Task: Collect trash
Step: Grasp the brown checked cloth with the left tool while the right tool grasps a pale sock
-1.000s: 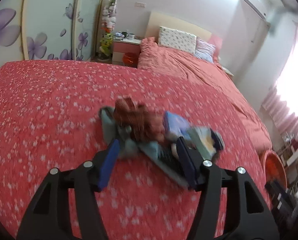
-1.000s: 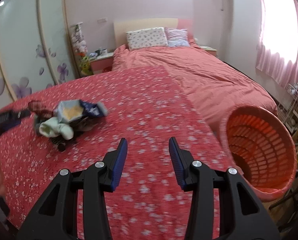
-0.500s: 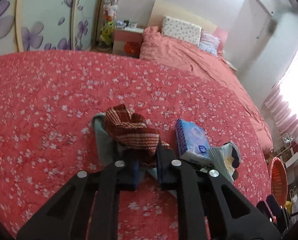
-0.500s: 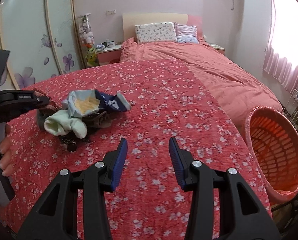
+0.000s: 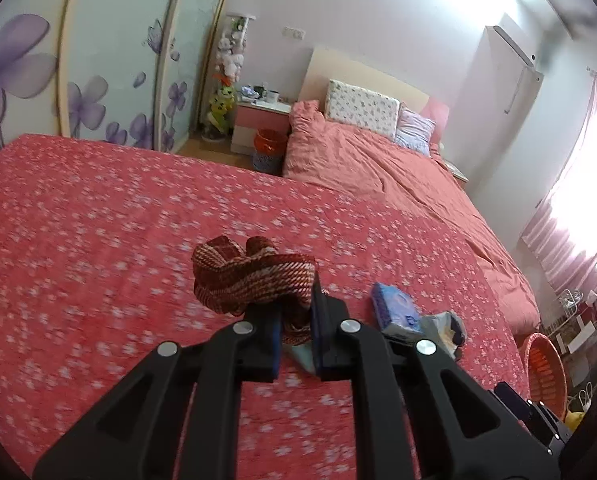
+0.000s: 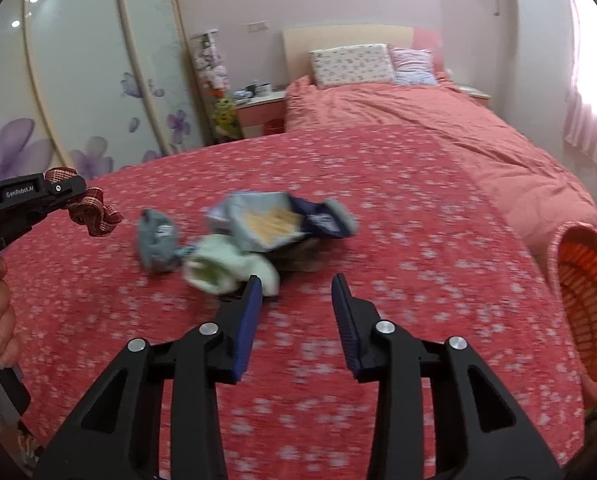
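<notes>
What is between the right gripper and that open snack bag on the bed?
The pale green sock lies just ahead of the right gripper, partly fronting the snack bag; otherwise only bare red bedspread.

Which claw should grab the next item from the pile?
Right. The right claw is open and empty just short of the pile; the left claw is shut on the striped cloth.

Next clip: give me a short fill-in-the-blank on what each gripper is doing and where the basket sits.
The left gripper is shut on a red-and-white ____ cloth.
The right gripper has its jaws ____ and holds nothing.
The orange basket stands off the bed's ____ side in the right wrist view.

Missing words: striped; open; right
</notes>
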Motion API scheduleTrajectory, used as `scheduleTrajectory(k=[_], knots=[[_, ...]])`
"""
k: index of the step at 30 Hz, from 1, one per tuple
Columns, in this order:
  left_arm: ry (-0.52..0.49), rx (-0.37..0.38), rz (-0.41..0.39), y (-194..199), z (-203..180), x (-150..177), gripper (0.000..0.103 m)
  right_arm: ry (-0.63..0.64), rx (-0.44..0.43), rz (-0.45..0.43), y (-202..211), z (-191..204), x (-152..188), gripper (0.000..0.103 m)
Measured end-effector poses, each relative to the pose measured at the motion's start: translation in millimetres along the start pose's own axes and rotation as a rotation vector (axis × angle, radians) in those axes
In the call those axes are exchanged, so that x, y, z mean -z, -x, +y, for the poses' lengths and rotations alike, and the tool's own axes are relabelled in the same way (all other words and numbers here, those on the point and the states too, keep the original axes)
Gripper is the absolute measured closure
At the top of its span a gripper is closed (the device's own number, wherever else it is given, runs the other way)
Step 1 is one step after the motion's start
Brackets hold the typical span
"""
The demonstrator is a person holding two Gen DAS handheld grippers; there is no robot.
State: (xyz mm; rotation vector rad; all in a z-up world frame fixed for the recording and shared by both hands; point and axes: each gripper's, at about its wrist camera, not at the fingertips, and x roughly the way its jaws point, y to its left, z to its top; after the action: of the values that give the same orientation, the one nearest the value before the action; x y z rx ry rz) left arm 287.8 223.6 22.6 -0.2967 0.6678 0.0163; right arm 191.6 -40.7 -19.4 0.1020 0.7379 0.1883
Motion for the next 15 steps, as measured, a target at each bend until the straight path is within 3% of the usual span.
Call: scheduleTrajectory(k=[6,11,13,15], knots=[[0.019,-0.030,0.000,16.3,30.1,7.9,0.091,0.025,-0.069,0.003,-10.1,30.6,-3.5,0.067],[0.047,-0.035,0.014,22.3,50.8,15.6,0.091,0.064,-0.052,0.012,-21.3,48.4,-7.3,0.067],[0.052,-0.034,0.017,23.7,55.1,18.6,0.091,0.082,-0.027,0.025,-28.9,52.0,-6.9,0.076],[0.056,-0.031,0.020,23.8,58.4,21.4,0.091,0.102,-0.008,0.042,-36.4,54.4,-6.0,0.094]])
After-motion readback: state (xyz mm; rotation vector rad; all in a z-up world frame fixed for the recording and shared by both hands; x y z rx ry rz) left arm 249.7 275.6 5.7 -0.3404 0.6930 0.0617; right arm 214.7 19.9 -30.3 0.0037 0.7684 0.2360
